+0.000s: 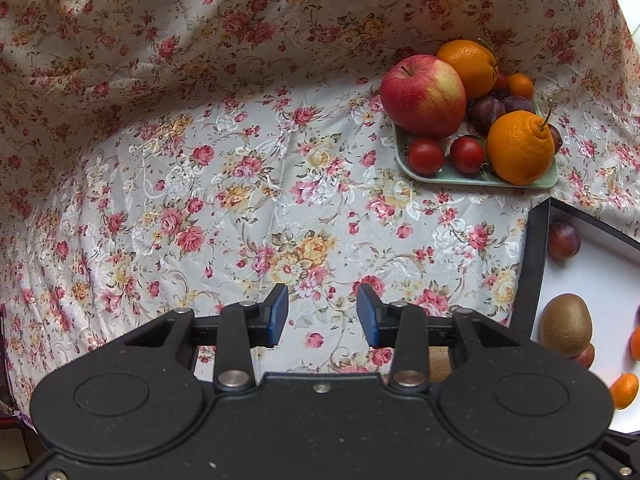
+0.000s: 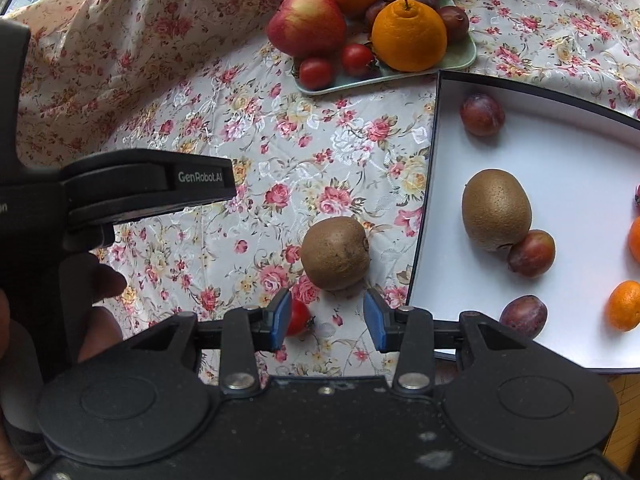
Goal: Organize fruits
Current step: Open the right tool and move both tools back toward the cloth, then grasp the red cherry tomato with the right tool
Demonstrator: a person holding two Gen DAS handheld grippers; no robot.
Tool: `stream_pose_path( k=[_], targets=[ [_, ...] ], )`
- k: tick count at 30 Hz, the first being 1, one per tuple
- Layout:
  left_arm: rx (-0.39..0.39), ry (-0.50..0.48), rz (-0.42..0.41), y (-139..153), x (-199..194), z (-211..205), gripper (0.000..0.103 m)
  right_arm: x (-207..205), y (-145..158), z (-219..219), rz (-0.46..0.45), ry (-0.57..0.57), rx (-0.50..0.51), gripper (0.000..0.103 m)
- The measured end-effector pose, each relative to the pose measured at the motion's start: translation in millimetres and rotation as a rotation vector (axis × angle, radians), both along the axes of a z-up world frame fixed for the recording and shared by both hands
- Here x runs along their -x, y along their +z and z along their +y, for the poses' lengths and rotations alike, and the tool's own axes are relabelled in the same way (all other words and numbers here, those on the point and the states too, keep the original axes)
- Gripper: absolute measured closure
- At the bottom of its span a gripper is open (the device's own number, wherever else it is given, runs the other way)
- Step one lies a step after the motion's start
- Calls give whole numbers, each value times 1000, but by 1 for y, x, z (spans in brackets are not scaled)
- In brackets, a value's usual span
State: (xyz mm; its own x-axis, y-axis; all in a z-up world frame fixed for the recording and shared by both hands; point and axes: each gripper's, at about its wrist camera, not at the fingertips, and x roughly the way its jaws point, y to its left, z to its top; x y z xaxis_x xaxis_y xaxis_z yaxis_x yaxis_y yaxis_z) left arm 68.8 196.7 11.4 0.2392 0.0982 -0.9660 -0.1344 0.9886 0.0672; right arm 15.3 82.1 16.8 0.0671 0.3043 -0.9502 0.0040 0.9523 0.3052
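Two wrist views of a fruit-sorting setup on a desk draped in a floral cloth (image 1: 224,216). Your left gripper (image 1: 322,316) hangs over bare cloth with its jaws apart and nothing between them. Your right gripper (image 2: 327,322) also stands with jaws apart and empty, poised just short of a loose kiwi (image 2: 335,253) lying on the cloth beside the left wall of the white box (image 2: 436,184). A small tomato (image 2: 299,317) sits partly hidden behind the right gripper's left finger.

The box already holds a second kiwi (image 2: 496,210), several plums and small oranges. Toward the far edge of the desk, the green tray (image 2: 460,56) still carries an apple (image 2: 307,23), two large oranges, plums and tomatoes.

Risks from here:
- The loose kiwi looks about as wide as the gap between your jaws; closing off-centre would likely push it away, and it may roll on the slack cloth.
- The tomato lies close to the finger path and could be nudged or pinched.
- The box wall is near; a low carry might clip it.
- Fruit set down in the box may roll, since its floor looks smooth.
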Motion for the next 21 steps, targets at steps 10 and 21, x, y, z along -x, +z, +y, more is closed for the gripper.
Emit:
stream_pose_path(
  k=[10,21],
  targets=[
    [22,33,-6,6,7,32,55,7,-26,45,82,78,9,60],
    [54,45,-8,11,10,49,54,9,-52,74,94,110,103,60]
  ],
)
